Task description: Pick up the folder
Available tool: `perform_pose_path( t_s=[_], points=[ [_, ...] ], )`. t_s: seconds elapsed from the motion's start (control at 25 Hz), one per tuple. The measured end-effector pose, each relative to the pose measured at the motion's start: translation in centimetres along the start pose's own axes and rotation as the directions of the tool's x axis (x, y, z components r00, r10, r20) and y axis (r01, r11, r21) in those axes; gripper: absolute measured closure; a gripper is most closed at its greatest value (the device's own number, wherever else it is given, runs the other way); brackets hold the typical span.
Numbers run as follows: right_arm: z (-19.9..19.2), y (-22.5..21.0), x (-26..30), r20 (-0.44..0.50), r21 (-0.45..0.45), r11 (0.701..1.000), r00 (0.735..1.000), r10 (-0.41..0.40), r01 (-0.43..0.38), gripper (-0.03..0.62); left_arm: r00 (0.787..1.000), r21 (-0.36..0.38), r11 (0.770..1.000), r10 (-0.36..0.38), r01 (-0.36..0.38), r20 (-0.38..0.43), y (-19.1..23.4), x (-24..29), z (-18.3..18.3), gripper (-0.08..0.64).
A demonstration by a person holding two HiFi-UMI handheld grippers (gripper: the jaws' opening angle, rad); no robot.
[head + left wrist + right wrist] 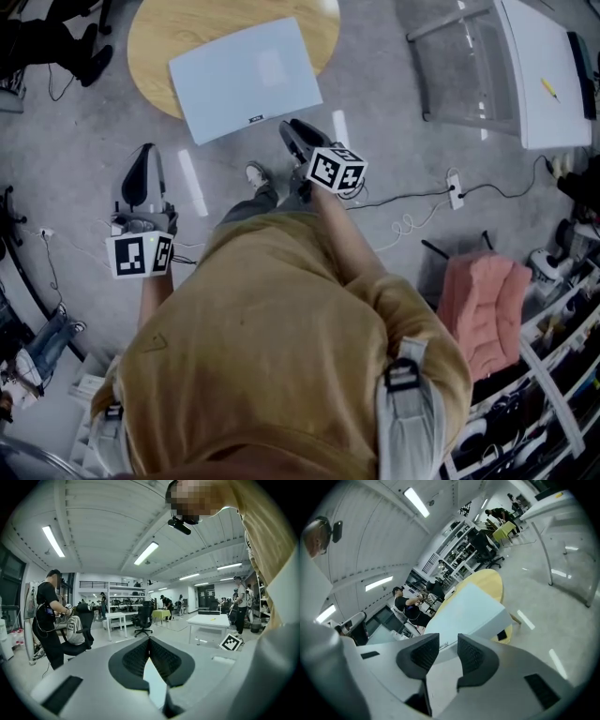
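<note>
Folder [248, 80] lies flat on the round wooden table [159, 37], top centre of the head view. It's a rectangle. The long axis runs lower-left to upper-right in that view, tilted a little off the frame's horizontal. One long edge faces me, and its near-left corner hangs past the table rim.

Look: plain pale blue-grey cover, matte, with a lighter square patch near the middle and a small dark label close to the near long edge. I can't read the print.

Right gripper [289, 127] is released: in its own view [447, 641] the jaws stand apart with bare gap between the pads. It points at the folder [468, 611], just short of the near edge. The folder sits beyond the tips, not between them, and I see no contact.

Left gripper [145, 150] is off to the left over the grey floor [75, 150], well apart from the folder. In its own view [150, 641] it's clenched, tips meeting and nothing in them, aimed out across the room.

White desk [539, 84] is at upper right, pink cushion [478, 300] at right.
</note>
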State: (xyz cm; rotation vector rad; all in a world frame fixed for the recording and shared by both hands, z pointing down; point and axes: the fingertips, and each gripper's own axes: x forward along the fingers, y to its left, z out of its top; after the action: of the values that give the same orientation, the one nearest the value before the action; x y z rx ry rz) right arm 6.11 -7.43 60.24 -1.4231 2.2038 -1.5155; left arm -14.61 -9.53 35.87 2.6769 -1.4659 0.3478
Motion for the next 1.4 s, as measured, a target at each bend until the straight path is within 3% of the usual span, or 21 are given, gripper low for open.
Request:
perform_pose_path(
  t_s=[0.12, 0.2, 0.28, 0.44, 0.6, 0.76, 0.84, 1.4],
  points=[
    [-0.5, -1.1, 0.6, 0.023, 0.125, 0.992, 0.999, 0.029, -0.031, 0.441, 1.000, -0.002, 1.000, 0.016, -0.016, -0.015, 0.2, -0.8, -0.3, 0.557],
    [-0.4, -1.3, 1.1, 0.061, 0.249, 0.965, 0.996, 0.072, -0.085, 0.360, 0.999, -0.003, 1.000, 0.027, -0.027, -0.026, 0.3, -1.2, -0.6, 0.558],
    [-0.2, -2.1, 1.7, 0.101, 0.332, 0.935, 0.990, 0.097, -0.126, 0.320, 0.999, -0.002, 0.999, 0.036, -0.037, -0.034, 0.5, -1.5, -0.8, 0.557],
    [0.1, -4.0, 3.1, 0.149, 0.381, 0.910, 0.982, 0.114, -0.163, 0.295, 0.997, 0.002, 0.999, 0.054, -0.054, -0.052, 0.6, -1.9, -1.1, 0.557],
    [0.8, -4.3, 4.4, 0.232, 0.425, 0.864, 0.955, 0.185, -0.270, 0.284, 0.994, 0.003, 0.997, 0.076, -0.076, -0.075, 0.7, -2.5, -1.5, 0.557],
    [0.4, -6.0, 4.9, 0.221, 0.458, 0.859, 0.965, 0.139, -0.229, 0.278, 0.991, 0.004, 0.996, 0.093, -0.093, -0.095, 0.7, -3.1, -1.7, 0.557],
    [0.3, -6.8, 5.5, 0.222, 0.497, 0.841, 0.969, 0.112, -0.211, 0.274, 0.990, -0.002, 0.995, 0.099, -0.100, -0.103, 0.7, -3.2, -2.1, 0.557],
    [2.0, -6.5, 8.5, 0.289, 0.597, 0.740, 0.943, 0.162, -0.310, 0.258, 0.984, -0.031, 0.993, 0.113, -0.118, -0.137, 1.0, -3.3, -3.8, 0.557]
  ],
)
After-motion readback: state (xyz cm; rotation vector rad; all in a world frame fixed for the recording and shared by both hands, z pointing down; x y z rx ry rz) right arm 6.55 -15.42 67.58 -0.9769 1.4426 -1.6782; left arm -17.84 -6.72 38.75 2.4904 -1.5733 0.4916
